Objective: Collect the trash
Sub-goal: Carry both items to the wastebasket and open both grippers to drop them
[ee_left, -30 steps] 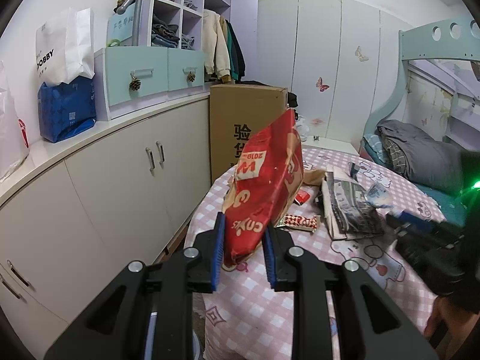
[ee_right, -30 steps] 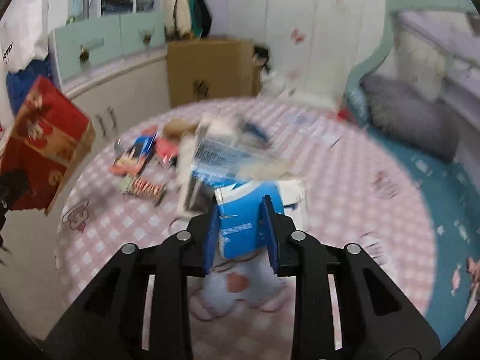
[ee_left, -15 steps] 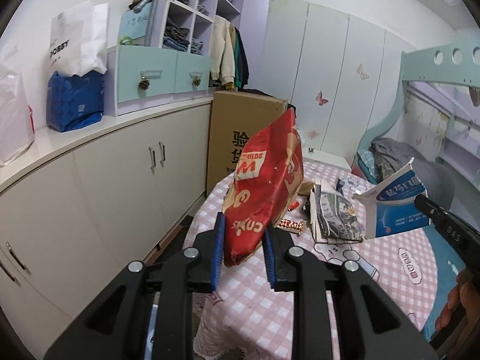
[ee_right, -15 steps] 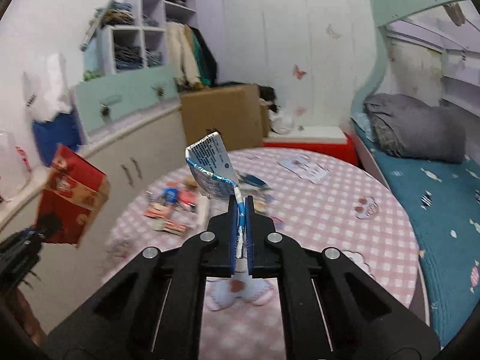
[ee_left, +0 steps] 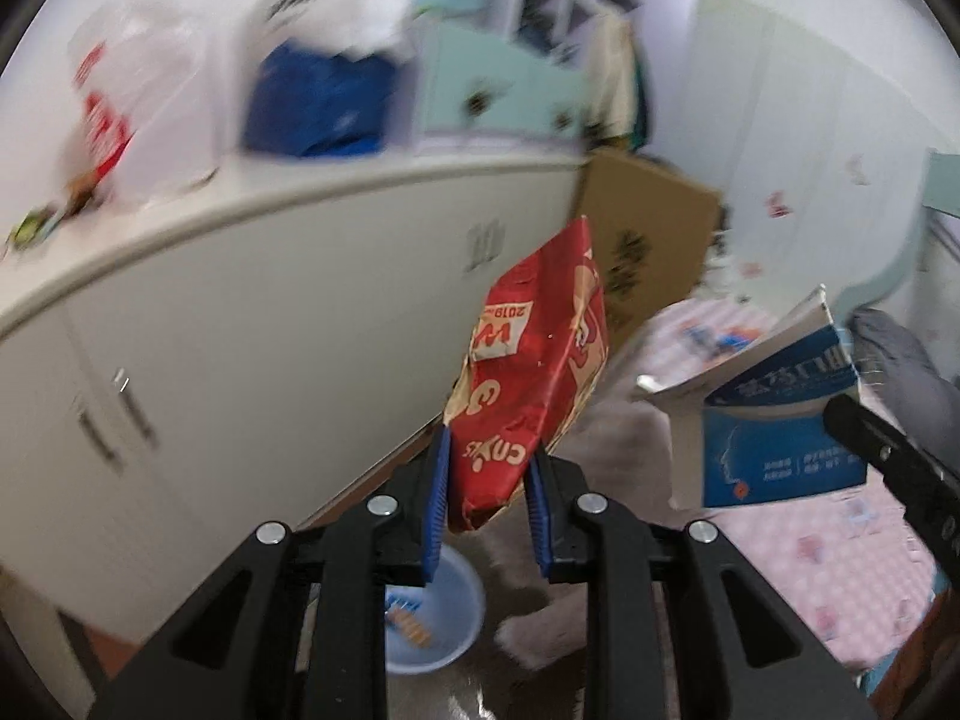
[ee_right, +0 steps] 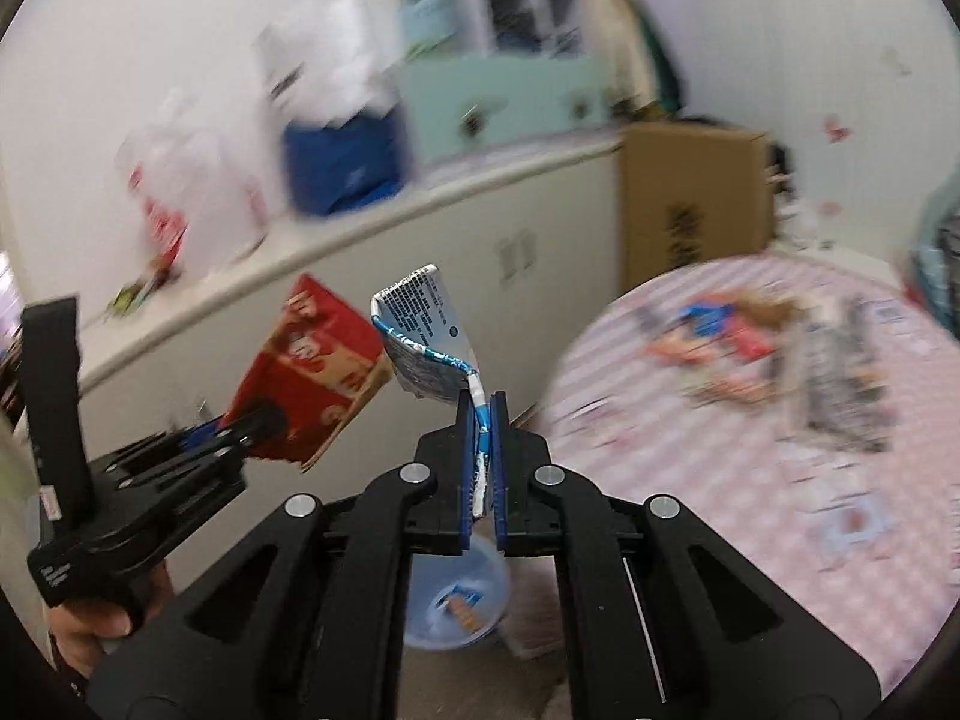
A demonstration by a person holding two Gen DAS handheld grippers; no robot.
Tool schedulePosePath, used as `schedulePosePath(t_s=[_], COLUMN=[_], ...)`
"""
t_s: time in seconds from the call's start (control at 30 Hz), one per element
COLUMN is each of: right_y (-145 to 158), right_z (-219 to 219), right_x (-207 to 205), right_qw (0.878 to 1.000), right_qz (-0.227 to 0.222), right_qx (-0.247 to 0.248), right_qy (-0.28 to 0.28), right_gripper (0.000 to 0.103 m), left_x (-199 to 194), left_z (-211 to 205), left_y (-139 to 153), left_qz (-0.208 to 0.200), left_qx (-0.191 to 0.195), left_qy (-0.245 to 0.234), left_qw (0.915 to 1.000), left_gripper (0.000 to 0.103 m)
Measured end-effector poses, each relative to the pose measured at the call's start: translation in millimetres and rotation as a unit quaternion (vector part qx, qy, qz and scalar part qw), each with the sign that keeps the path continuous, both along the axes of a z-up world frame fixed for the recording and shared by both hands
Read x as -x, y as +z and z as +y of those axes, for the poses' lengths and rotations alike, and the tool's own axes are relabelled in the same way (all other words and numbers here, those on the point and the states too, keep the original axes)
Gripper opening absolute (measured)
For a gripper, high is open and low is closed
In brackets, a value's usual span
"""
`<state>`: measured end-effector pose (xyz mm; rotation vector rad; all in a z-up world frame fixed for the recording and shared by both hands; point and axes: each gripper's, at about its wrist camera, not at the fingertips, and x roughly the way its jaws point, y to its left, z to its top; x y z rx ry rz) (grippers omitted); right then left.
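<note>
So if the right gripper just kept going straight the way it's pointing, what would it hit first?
Probably the white cabinet ahead. The right gripper, shut on a flattened blue carton, aims over the blue bin on the floor toward that cabinet front. Motion blur makes depth uncertain.

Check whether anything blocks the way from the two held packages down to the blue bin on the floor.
Nothing visible does. The red bag in the left gripper and the blue carton in the right gripper hang above the bin, its mouth open.

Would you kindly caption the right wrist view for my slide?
Right gripper pinches a flattened blue carton above a blue bin.
</note>
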<state>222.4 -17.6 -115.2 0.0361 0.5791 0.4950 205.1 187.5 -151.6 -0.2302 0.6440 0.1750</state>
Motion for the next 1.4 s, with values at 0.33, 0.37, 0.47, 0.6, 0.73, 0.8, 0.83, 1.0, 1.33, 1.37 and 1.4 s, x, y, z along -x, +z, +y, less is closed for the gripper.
schedulePosePath(t_s=[0.33, 0.37, 0.47, 0.6, 0.73, 0.8, 0.83, 1.0, 1.33, 1.37, 1.4], right_y=[-143.5, -159.0, -196.5, -232.6, -252.9, -260.9, -263.1, -271.7, -279.3, -282.9, -284.7], right_z=[109.7, 116.4, 129.2, 136.9, 137.1, 131.7, 130.9, 135.0, 148.8, 151.8, 154.1], right_x=[-40.2, -44.2, -54.7, -69.3, -76.5, -77.8, -78.9, -80.8, -77.3, -77.2, -77.2], right_qw=[0.986, 0.984, 0.979, 0.974, 0.971, 0.971, 0.970, 0.970, 0.969, 0.969, 0.968], right_qz=[0.132, 0.143, 0.159, 0.180, 0.187, 0.190, 0.191, 0.196, 0.199, 0.200, 0.202], right_qx=[0.076, 0.082, 0.112, 0.130, 0.142, 0.143, 0.144, 0.141, 0.139, 0.140, 0.140], right_qy=[0.066, 0.065, 0.057, 0.045, 0.038, 0.034, 0.033, 0.034, 0.046, 0.048, 0.051], right_gripper=[0.005, 0.005, 0.005, 0.005, 0.005, 0.005, 0.005, 0.005, 0.005, 0.005, 0.005], left_x=[-32.1, -35.3, -50.0, -66.1, -77.5, -76.9, -77.9, -76.2, -65.3, -64.0, -63.0], left_z=[76.8, 78.9, 84.4, 81.2, 80.5, 78.6, 78.3, 72.8, 80.9, 82.2, 83.4], left_y=[-154.0, -166.7, -212.9, -254.6, -285.3, -294.7, -297.2, -297.2, -283.9, -283.3, -283.1], left_qz=[0.169, 0.180, 0.220, 0.255, 0.275, 0.279, 0.280, 0.275, 0.267, 0.268, 0.269], left_qx=[0.050, 0.052, 0.075, 0.076, 0.091, 0.089, 0.087, 0.068, 0.056, 0.051, 0.049], left_qy=[0.056, 0.056, 0.050, 0.040, 0.035, 0.033, 0.033, 0.036, 0.058, 0.061, 0.063], left_qw=[0.9827, 0.9806, 0.9713, 0.9630, 0.9566, 0.9555, 0.9554, 0.9585, 0.9604, 0.9601, 0.9599], left_gripper=[0.023, 0.023, 0.023, 0.024, 0.026, 0.042, 0.049, 0.064, 0.070, 0.071, 0.071])
